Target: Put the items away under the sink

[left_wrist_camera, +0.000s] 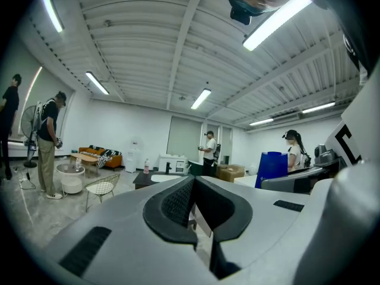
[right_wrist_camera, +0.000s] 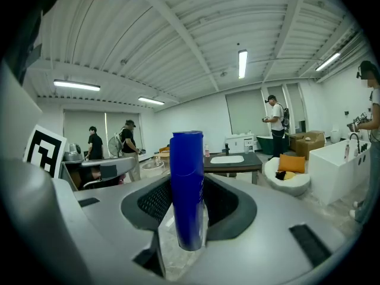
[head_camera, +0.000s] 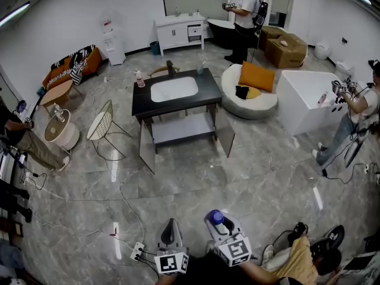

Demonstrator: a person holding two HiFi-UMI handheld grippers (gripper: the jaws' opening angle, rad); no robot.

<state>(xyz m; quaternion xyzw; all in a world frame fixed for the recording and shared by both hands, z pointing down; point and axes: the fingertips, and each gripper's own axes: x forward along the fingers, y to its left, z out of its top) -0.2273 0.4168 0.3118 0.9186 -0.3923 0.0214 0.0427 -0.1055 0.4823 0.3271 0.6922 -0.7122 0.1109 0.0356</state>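
While the sink cabinet (head_camera: 205, 89) is well apart, my R gripper (right_wrist_camera: 187, 186) grasps a blue bottle (right_wrist_camera: 187, 159); L gripper (left_wrist_camera: 193, 181) clenched, empty. Next: approach, shelve.

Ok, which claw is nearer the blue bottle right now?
Right. The right claw is clamped on the blue bottle, which stands upright between its jaws; the left claw is beside it, apart and empty.
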